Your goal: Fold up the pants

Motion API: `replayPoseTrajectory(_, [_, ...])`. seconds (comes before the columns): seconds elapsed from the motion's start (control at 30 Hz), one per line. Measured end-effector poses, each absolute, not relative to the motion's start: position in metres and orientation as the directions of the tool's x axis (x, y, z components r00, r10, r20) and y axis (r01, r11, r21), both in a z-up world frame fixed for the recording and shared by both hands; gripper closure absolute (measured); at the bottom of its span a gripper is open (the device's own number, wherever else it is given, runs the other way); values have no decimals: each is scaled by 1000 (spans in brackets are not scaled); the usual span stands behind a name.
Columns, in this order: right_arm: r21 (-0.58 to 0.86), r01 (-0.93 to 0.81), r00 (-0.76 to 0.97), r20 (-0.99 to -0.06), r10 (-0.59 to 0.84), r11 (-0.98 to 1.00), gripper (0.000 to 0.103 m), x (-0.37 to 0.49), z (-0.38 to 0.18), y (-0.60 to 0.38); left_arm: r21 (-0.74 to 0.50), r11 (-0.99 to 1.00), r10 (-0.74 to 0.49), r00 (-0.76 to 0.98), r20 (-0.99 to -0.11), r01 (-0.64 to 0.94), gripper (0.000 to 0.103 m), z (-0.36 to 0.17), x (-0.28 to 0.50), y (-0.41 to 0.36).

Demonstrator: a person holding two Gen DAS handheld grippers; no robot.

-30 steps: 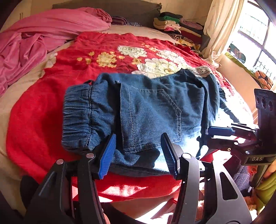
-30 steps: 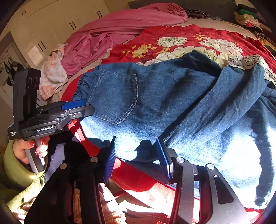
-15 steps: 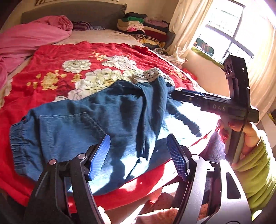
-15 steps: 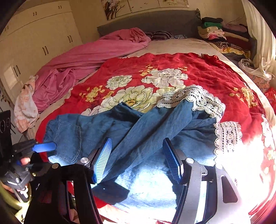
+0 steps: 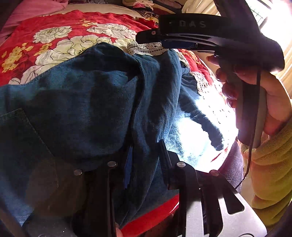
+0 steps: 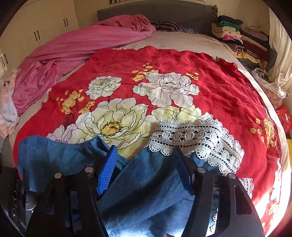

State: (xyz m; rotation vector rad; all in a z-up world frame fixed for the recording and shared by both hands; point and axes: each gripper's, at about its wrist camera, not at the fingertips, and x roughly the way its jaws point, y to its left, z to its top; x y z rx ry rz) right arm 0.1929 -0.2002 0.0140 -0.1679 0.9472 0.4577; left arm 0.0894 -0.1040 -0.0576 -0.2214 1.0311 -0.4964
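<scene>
Blue denim pants [image 5: 87,102] with white lace hems [image 6: 197,138] lie crumpled on a red floral bedspread [image 6: 219,76]. In the left wrist view my left gripper [image 5: 146,156] has its jaws narrowed around a raised fold of denim, which fills the gap between them. In the right wrist view my right gripper [image 6: 146,164] is open, with its blue-padded fingers [image 6: 107,169] on either side of a pant leg just behind the lace hem. The right gripper also shows from the side in the left wrist view [image 5: 182,40], above the lace.
A pink blanket [image 6: 76,47] is heaped at the bed's far left. A stack of folded clothes [image 6: 235,31] stands at the far right corner by the grey headboard [image 6: 155,12]. A curtain and bright window lie to the right.
My left gripper has moved forward into the pants and narrowed onto a denim fold. My right gripper has moved along the leg towards the lace hem, still open.
</scene>
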Motion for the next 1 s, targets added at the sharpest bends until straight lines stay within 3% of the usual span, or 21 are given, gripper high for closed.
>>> replayPoseTrajectory(0.07, [42, -439, 487, -828, 277, 898, 42, 204, 5, -191, -405, 859, -507, 410, -758, 314, 91, -57, 87, -106])
replayPoseTrajectory(0.33, [9, -382, 435, -881, 188, 924, 43, 246, -35, -182, -395, 853, -513, 412, -753, 340, 91, -55, 82, -108])
replayPoseTrajectory(0.4, [-11, -393, 447, -876, 180, 920, 67, 249, -39, -184, -392, 853, -513, 414, -752, 346, 91, -56, 81, -109])
replayPoseTrajectory(0.43, [-10, -400, 451, -872, 188, 917, 72, 249, -38, -187, -390, 852, -514, 415, -751, 349, 91, -55, 80, -110])
replayPoseTrajectory(0.5, [52, -385, 453, -859, 238, 921, 91, 250, -33, -199, -389, 850, -517, 419, -747, 355, 91, -54, 77, -108])
replayPoseTrajectory(0.7, [261, -342, 518, -749, 413, 903, 95, 220, 4, -247, -388, 847, -522, 431, -736, 363, 88, -53, 81, -103])
replayPoseTrajectory(0.83, [319, -293, 596, -676, 433, 901, 95, 186, 33, -281, -389, 840, -533, 445, -719, 377, 65, -48, 78, -102])
replayPoseTrajectory(1.0, [426, -227, 665, -589, 459, 876, 95, 148, 54, -330, -362, 847, -519, 460, -720, 389, 64, -48, 77, -105])
